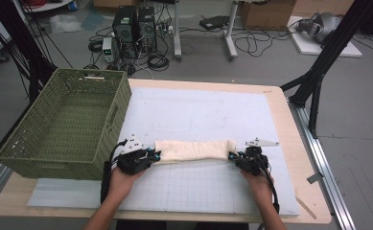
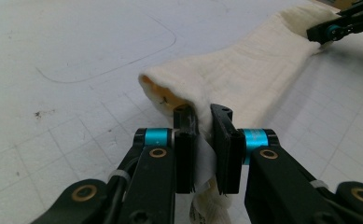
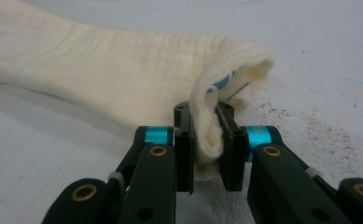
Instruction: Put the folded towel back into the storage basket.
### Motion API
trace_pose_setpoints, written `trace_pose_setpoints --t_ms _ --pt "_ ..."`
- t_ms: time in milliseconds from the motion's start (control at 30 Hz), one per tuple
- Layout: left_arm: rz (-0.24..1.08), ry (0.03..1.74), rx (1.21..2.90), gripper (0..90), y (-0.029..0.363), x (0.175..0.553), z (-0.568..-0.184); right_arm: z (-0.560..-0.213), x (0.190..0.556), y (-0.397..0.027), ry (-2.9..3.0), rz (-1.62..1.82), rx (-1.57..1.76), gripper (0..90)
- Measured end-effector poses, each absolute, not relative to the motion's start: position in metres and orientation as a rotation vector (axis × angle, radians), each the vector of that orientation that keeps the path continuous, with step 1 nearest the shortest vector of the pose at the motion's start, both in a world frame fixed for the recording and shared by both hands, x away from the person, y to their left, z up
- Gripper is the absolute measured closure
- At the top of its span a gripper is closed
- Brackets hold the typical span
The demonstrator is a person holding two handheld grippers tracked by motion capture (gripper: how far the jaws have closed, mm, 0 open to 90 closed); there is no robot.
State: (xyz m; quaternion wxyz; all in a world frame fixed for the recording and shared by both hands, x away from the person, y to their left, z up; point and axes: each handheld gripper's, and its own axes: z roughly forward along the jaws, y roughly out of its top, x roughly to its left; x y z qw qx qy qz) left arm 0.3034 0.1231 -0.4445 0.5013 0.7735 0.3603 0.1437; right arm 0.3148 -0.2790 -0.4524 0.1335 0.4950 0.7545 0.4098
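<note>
Your two forearms come up from the bottom edge of the high view, each hand wrapped around a gripper on the white gridded mat (image 1: 203, 187). Your left gripper (image 1: 151, 155) sits at the left end of the cream cloth (image 1: 193, 149), and your right gripper (image 1: 233, 156) at the right end. The cloth lies in a long folded band across the mat between them, just right of the green woven basket (image 1: 59, 124) that stands on the table's left side.

From above you can see the whole band and both ends pinched, but not how the jaws sit on the fabric. The gripper views fill that in. In the left gripper view, your left gripper (image 2: 202, 144) has its jaws drawn narrow on a fold of the cloth (image 2: 244, 79), with fabric squeezed between the pads and hanging out below them. That view also shows the cloth's near end curled open, a yellowish inner face showing, and your other gripper far off at the top right corner.

In the right gripper view, your right gripper (image 3: 203, 149) is likewise clamped narrow on a bunched edge of the cloth (image 3: 104, 70). Blue marks show inside the lifted fold there. Dark specks dot the mat to the right of that end.
</note>
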Motion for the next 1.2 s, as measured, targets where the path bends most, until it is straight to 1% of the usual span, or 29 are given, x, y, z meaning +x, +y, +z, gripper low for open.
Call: trace_pose_setpoints --t_ms 67,433,667,933,1200 --pt "0.35 0.866 1.875 79.7 0.123 0.303 -0.445 -0.453 0.316 -0.281 2.184 1.215 1.464 79.9" --pt "0.354 0.849 1.844 80.0 0.126 0.302 -0.441 -0.45 0.311 -0.279 2.19 1.158 1.304 81.7" --pt "0.358 0.814 1.827 80.2 0.125 0.3 -0.437 -0.445 0.307 -0.285 2.167 1.194 1.246 81.8" --pt "0.371 0.784 1.779 80.2 0.129 0.298 -0.428 -0.435 0.3 -0.294 2.13 1.274 1.09 81.7" --pt "0.394 0.73 1.763 80.3 0.128 0.294 -0.417 -0.427 0.298 -0.297 2.099 1.305 1.067 81.7"
